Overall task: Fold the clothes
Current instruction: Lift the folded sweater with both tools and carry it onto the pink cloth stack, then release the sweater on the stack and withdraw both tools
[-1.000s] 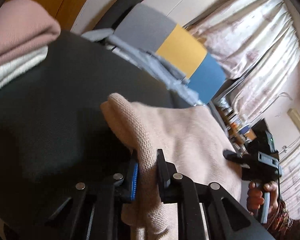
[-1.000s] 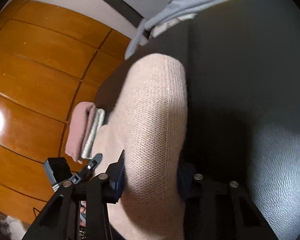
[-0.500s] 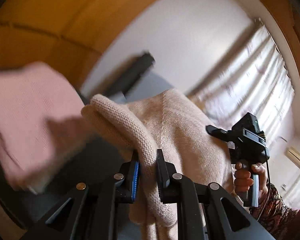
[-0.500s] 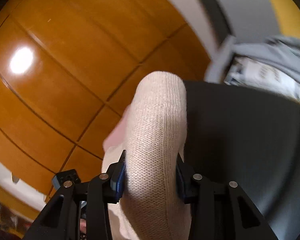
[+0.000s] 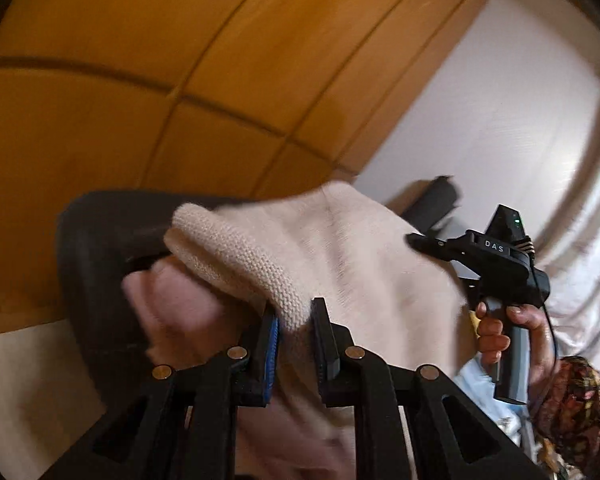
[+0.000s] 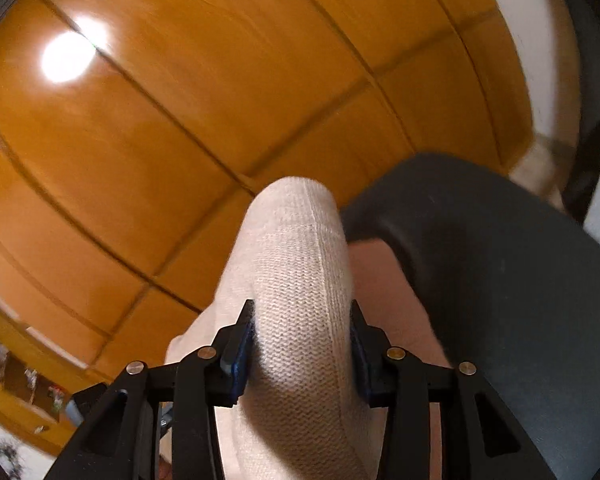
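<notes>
A cream knit sweater (image 5: 340,264) is held up between both grippers. My left gripper (image 5: 294,320) is shut on its ribbed edge. My right gripper (image 6: 300,320) is shut on a thick fold of the same sweater (image 6: 296,264). The right gripper also shows in the left wrist view (image 5: 496,264), held by a hand at the sweater's far side. A folded pink garment (image 5: 172,312) lies just under the sweater on the black surface (image 5: 88,272). It also shows in the right wrist view (image 6: 384,284).
Orange wooden panels (image 6: 220,100) fill the background close behind the black surface (image 6: 500,280). A white wall (image 5: 500,100) and pale curtains (image 5: 596,240) are at the right. A dark chair armrest (image 5: 436,196) shows behind the sweater.
Both grippers have lifted the sweater off the black surface and carried it over the pink folded garment, tilting up toward the wooden panels.
</notes>
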`<state>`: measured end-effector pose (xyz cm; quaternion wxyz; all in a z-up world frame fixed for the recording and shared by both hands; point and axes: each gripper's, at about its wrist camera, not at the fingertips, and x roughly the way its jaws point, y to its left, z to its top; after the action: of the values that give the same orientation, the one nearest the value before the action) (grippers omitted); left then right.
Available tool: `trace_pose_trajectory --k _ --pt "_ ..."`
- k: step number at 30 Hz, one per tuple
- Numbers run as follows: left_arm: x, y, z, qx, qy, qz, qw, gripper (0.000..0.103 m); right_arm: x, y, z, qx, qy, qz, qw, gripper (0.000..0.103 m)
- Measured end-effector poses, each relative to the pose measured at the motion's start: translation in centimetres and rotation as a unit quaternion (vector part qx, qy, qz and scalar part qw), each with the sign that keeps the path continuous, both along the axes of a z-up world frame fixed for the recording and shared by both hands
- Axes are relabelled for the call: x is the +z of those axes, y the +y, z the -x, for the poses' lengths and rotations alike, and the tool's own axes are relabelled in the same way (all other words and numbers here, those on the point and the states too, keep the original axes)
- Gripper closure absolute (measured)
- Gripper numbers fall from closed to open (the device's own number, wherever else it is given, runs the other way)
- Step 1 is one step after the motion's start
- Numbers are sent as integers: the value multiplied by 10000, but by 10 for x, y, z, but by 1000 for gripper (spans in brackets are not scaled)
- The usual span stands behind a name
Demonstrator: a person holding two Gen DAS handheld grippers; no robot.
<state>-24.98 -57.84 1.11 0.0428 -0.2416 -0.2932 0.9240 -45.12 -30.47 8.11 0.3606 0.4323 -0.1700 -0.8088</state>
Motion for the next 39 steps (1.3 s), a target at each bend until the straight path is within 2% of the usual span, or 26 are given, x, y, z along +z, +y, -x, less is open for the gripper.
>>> trace_pose_trajectory --k 1,2,4,6,8,10,11,13,15,16,17,19,20,22,24,27,30,31,34,35,37,39 --pt "-8 -2 1 -14 16 -77 10000 86 -17 -2 9 -137 -46 -143 9998 51" --pt "-11 -3 0 -20 75 -164 9998 84 -26 2 13 -287 -92 -177 9994 39" --pt "-14 -3 -2 19 196 -302 9993 84 -36 13 21 -492 -278 -53 9984 27" --pt "-13 -1 -9 120 321 -368 9987 84 -34 30 20 -632 -259 119 9976 27" --pt "2 3 -27 489 610 -139 9968 87 -21 50 12 -799 104 70 9967 28" --pt "21 11 -37 819 909 175 9923 87 2 64 -15 -882 530 -185 9945 31" --pt "30 18 -38 841 1079 334 9900 87 8 65 -29 -772 744 -416 9934 33" --pt "49 42 -26 540 1202 735 9886 85 18 52 -53 -530 1159 -931 9875 34" --pt "60 72 0 123 1157 1302 9846 84 15 32 -69 -334 1426 -1365 9797 43" --pt "56 87 15 -55 947 1678 9813 84 12 24 -71 -230 1444 -1437 9788 56" --pt "50 102 33 -230 656 2104 9751 84 8 16 -73 -132 1445 -1520 9777 59" --pt "28 119 54 -384 58 2743 9609 84 -6 4 -78 9 1308 -1815 9747 60" --pt "18 122 55 -418 -41 2846 9577 84 -17 -3 -81 50 1271 -2106 9693 60" --pt "-1 122 47 -462 -20 2847 9575 84 -40 -14 -90 111 1214 -2655 9564 60" --pt "-14 124 40 -514 20 2875 9564 84 -70 -3 -108 103 1180 -2876 9504 60" --pt "-13 131 42 -568 48 2956 9536 84 -80 6 -114 -54 1125 -2733 9553 58" --pt "-2 127 45 -443 -82 2745 9605 82 -68 15 -116 -170 1010 -2510 9626 56" --pt "1 124 44 -383 -113 2607 9646 81 -59 23 -121 -288 1024 -2280 9678 55" --pt "9 113 22 -141 -138 1951 9806 80 -39 50 -144 -628 971 -1625 9799 43" --pt "7 113 14 -96 -158 1746 9845 79 -38 57 -155 -706 904 -1482 9823 43" --pt "0 116 -2 -68 -234 1409 9897 79 -36 72 -176 -858 768 -1206 9860 42" --pt "-2 115 -39 -89 -422 1093 9931 79 -42 89 -208 -960 603 -1040 9881 41"
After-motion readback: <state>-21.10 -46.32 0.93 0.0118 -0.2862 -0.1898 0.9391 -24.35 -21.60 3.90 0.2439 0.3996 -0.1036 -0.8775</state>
